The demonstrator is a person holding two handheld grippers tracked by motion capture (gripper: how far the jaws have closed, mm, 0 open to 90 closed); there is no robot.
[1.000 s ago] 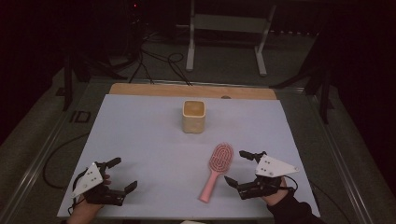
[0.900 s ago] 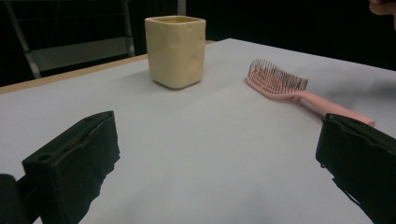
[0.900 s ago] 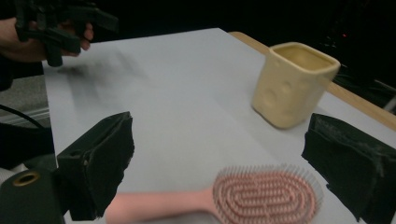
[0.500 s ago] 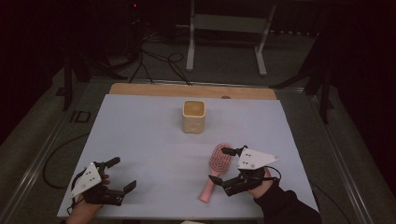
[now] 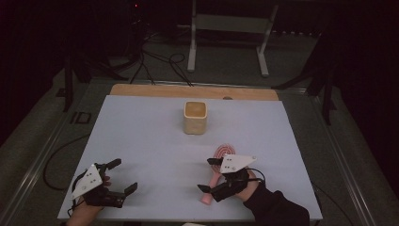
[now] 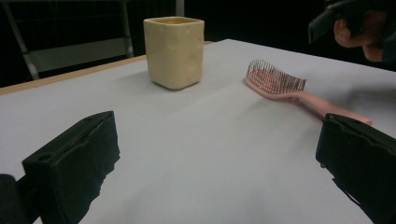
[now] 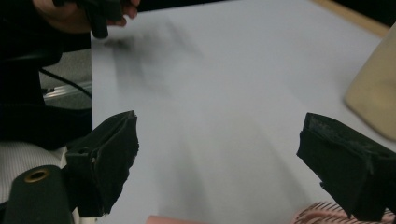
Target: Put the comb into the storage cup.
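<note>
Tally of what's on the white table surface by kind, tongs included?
Hairbrush, pink: 1
Cup, pale yellow, square-sided: 1
Handheld tongs: 2, left tongs and right tongs, both open
Total: 4

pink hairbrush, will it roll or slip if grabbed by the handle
The pink plastic hairbrush lies flat with bristles up, so it probably won't roll. Its handle looks thin and smooth, so it may pivot or slip in the right tongs. The broad head likely makes it head-heavy.
</note>
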